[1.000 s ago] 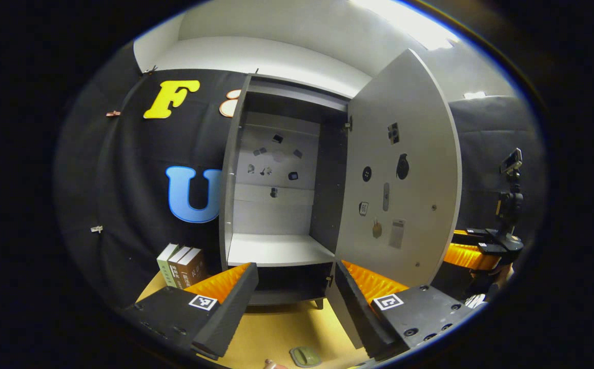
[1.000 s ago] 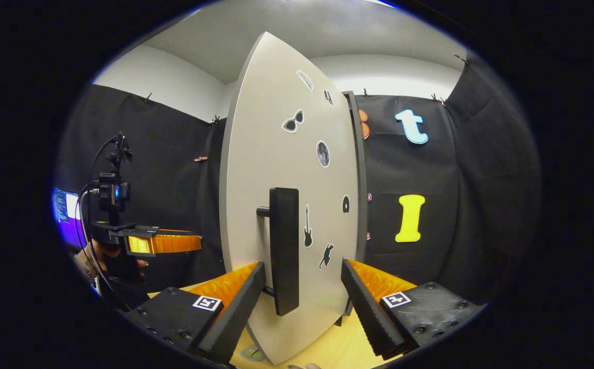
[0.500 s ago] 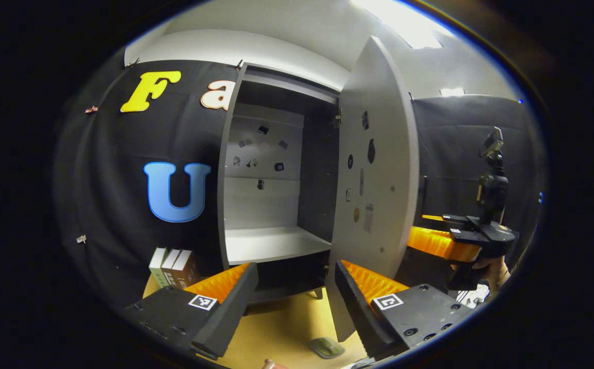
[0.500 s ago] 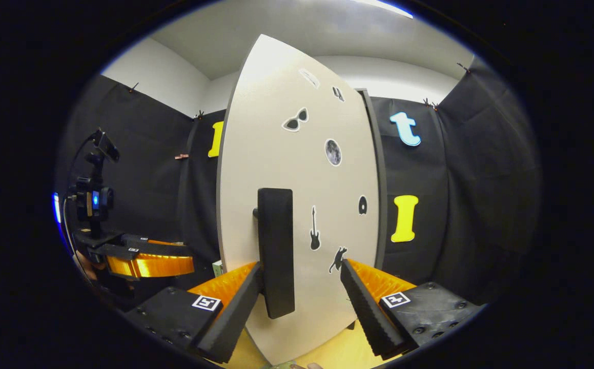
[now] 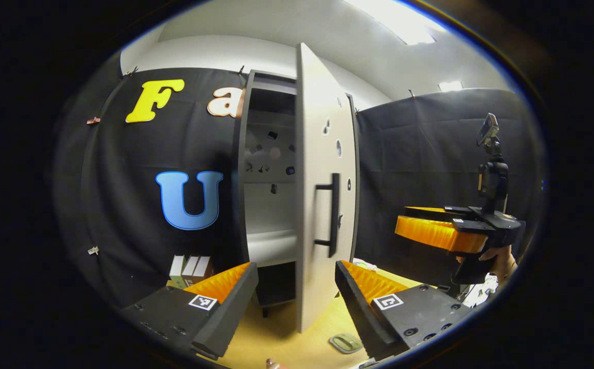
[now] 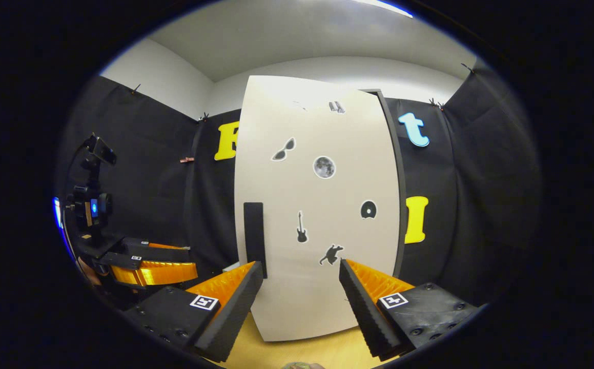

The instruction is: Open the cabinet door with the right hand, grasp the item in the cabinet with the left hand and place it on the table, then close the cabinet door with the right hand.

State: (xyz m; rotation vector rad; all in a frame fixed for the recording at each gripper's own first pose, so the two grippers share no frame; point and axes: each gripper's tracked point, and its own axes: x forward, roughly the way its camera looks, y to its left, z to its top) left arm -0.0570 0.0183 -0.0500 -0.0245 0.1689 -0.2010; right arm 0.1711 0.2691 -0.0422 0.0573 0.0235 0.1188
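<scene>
The grey cabinet stands on the table, its white door swung most of the way shut, and a strip of bare shelf shows through the gap. The door's black handle is free. A small grey-green item lies on the table in front of the door. My left gripper is open, low before the door's edge. In the right gripper view the door faces me, stuck with stickers, handle at its left. My right gripper is open, back from the door and holding nothing.
A few books stand left of the cabinet against the black wall. The right gripper, held by a hand, hovers right of the door. The left gripper shows at left. The wooden table runs under both.
The door has swung from wide open to nearly shut. My right gripper, whose fingers straddled the handle, has drawn back from it. The item still lies on the table.
</scene>
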